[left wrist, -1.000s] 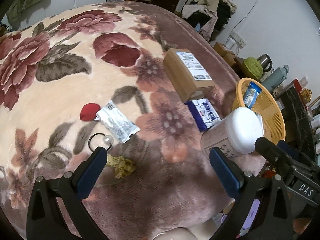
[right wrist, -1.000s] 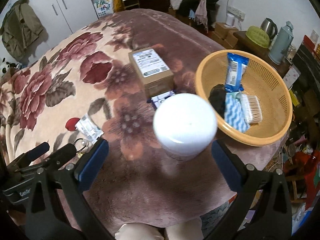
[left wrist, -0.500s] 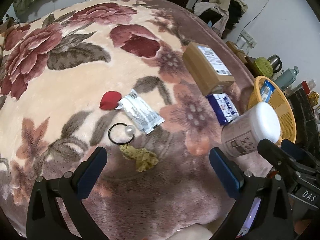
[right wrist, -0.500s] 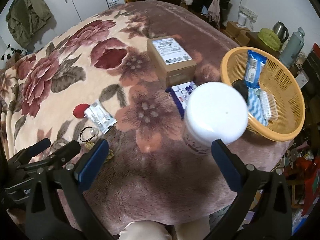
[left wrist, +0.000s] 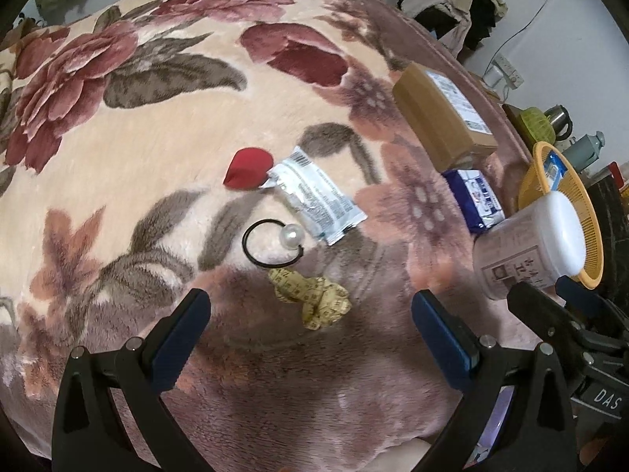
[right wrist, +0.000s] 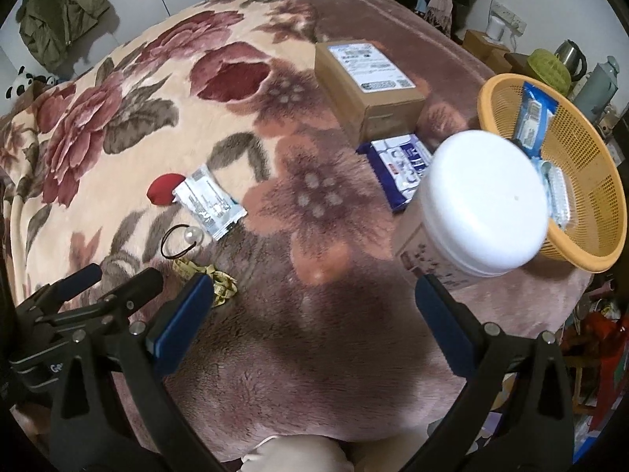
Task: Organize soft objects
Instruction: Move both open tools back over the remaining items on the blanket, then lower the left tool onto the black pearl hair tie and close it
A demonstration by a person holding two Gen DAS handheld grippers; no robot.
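A plush blanket (left wrist: 165, 149) with a large rose pattern covers the bed. On its fuzzy pile lie a crumpled yellowish cloth strip (left wrist: 310, 299), a thin black hair tie with a round pearl bead (left wrist: 271, 244), a glossy foil sachet (left wrist: 318, 196) and a soft red teardrop-shaped sponge (left wrist: 247, 167) touching the sachet's corner. The left gripper (left wrist: 310, 314) hangs above the cloth strip with its blue-padded jaws spread wide, holding nothing. The right gripper (right wrist: 314, 303) is likewise spread and empty, close to a cylindrical jar with a smooth white lid (right wrist: 483, 200). Behind it sits a perforated orange plastic basket (right wrist: 589, 181) holding packets and what may be a brush. A cardboard box (right wrist: 369, 82) and a blue tissue pack (right wrist: 405, 165) lie nearby.
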